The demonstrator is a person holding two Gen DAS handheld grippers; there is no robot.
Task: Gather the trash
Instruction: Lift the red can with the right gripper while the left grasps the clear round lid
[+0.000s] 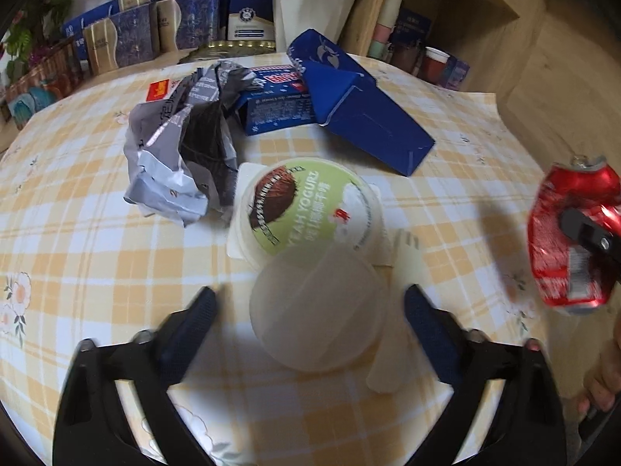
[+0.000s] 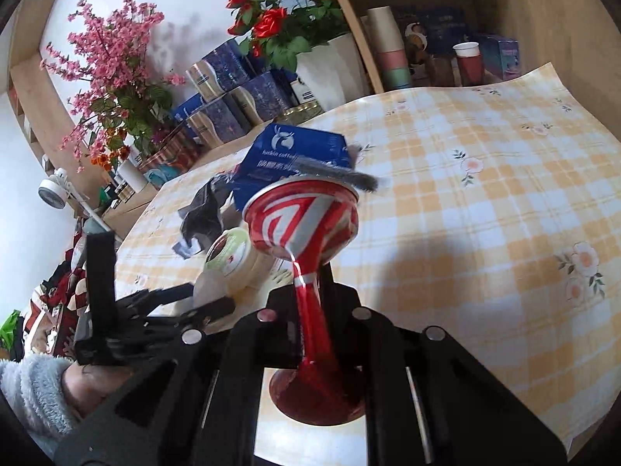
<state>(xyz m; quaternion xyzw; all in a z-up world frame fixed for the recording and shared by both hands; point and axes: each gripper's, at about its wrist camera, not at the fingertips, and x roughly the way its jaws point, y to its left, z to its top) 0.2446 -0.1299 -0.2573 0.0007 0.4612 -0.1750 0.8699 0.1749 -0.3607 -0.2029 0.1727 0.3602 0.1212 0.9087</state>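
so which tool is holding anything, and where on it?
Right tool is shut on the can, pinching its crushed middle. Left tool is open around the clear lid, holding nothing.

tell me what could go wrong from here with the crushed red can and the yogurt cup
1. The right gripper pinches the crushed red soda can at its flattened waist only; it might swing or slip out.
2. The left gripper is open around the translucent round plastic lid, which leans against the green-topped yogurt cup; closing may nudge the cup or squeeze the lid out.
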